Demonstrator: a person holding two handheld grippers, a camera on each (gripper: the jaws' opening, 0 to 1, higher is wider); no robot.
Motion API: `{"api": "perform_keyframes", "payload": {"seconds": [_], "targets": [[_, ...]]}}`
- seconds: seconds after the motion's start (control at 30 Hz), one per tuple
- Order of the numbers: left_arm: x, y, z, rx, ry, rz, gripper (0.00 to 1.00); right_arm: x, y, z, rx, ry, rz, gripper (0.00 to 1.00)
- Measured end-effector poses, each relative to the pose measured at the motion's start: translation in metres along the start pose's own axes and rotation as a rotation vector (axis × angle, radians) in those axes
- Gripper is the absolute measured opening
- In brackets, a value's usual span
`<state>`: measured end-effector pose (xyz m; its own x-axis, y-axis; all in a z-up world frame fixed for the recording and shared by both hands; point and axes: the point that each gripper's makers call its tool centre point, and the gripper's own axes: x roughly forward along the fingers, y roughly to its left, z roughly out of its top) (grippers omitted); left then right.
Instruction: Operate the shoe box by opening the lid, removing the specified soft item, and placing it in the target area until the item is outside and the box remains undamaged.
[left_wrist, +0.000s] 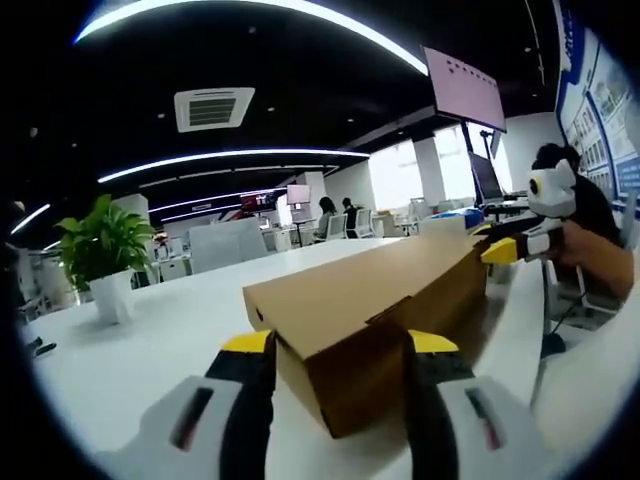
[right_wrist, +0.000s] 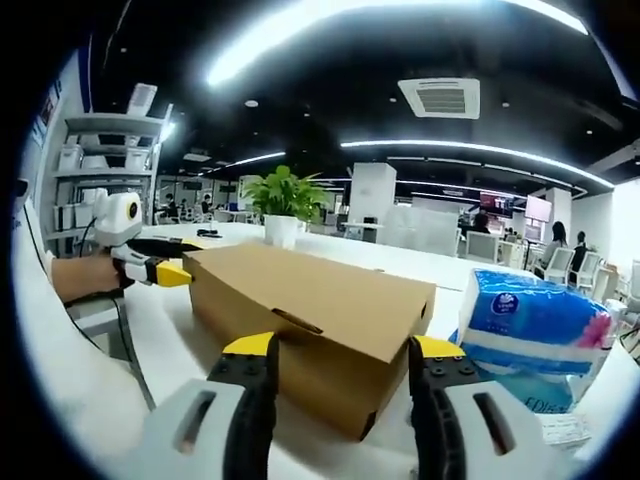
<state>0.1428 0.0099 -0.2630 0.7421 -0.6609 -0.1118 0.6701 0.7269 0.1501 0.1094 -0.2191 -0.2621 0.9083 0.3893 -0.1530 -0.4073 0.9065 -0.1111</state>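
A brown cardboard shoe box (left_wrist: 370, 295) lies on the white table (left_wrist: 150, 350) with its lid down. My left gripper (left_wrist: 340, 342) is open at one end of the box, whose near corner sits between the two yellow-tipped jaws. My right gripper (right_wrist: 343, 345) is open at the opposite end of the box (right_wrist: 320, 300), its jaws either side of that corner. Each gripper shows in the other's view: the right gripper (left_wrist: 505, 248) with a hand behind it, and the left gripper (right_wrist: 170, 270) held by a hand. The box's contents are hidden.
A blue pack of tissues (right_wrist: 530, 325) lies on the table just right of the box. A potted green plant (left_wrist: 100, 255) stands further off on the table. Office desks, chairs and seated people fill the background.
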Motion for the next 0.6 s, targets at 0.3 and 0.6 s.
{"api": "perform_keyframes", "payload": {"seconds": [0.3, 0.6], "targets": [[-0.0027, -0.0044, -0.0003, 0.024, 0.003, 0.004, 0.52, -0.0030, 0.0030, -0.0017, -0.042, 0.017, -0.018, 0.53], [-0.0062, -0.0062, -0.0064, 0.035, 0.036, 0.010, 0.49, -0.0048, 0.0038, -0.0012, -0.038, 0.024, -0.021, 0.53]]}}
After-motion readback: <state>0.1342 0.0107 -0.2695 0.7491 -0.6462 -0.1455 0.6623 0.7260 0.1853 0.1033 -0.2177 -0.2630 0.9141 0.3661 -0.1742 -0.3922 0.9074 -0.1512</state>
